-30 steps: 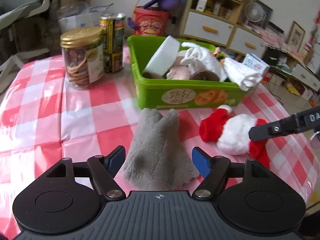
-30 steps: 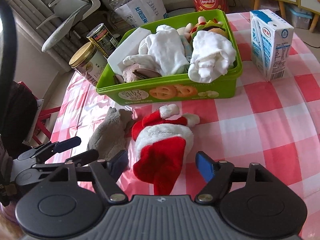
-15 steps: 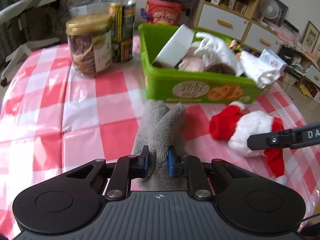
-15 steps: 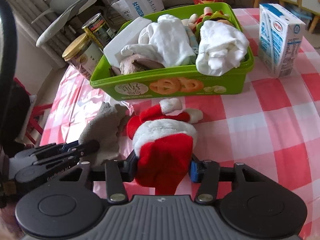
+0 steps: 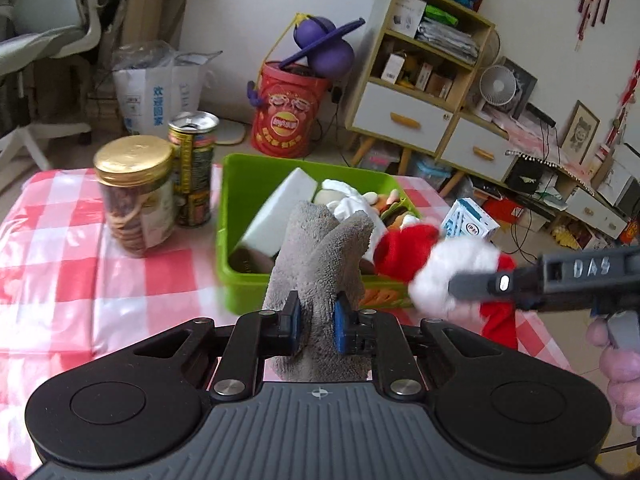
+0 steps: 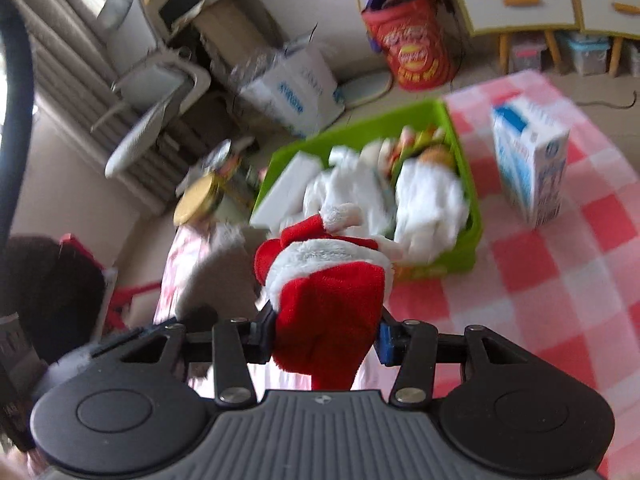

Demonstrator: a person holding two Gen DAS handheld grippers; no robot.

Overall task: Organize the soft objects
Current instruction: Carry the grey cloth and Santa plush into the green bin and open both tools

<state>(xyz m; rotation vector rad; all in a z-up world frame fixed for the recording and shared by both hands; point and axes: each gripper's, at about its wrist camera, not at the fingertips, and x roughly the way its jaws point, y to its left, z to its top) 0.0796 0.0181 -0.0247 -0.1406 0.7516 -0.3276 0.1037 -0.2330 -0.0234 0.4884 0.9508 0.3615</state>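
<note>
My left gripper (image 5: 316, 328) is shut on a grey fluffy cloth (image 5: 316, 256) and holds it up off the table in front of the green bin (image 5: 244, 184). My right gripper (image 6: 326, 340) is shut on a red and white Santa hat (image 6: 324, 280), also lifted, in front of the same bin (image 6: 464, 176). The hat (image 5: 440, 268) and the right gripper's finger show at the right of the left wrist view. The grey cloth (image 6: 216, 276) shows blurred at the left of the right wrist view. The bin holds white cloths (image 6: 428, 200), a white block (image 5: 280, 212) and other soft items.
A gold-lidded cookie jar (image 5: 136, 196) and a tall can (image 5: 194, 168) stand left of the bin on the red-checked tablecloth (image 5: 60, 264). A blue and white milk carton (image 6: 532, 164) stands right of the bin. Shelves, a red bucket and chairs lie beyond the table.
Both grippers closed on their items and lifted them off the table: the left raised the grey cloth, the right raised the Santa hat, both toward the green bin.
</note>
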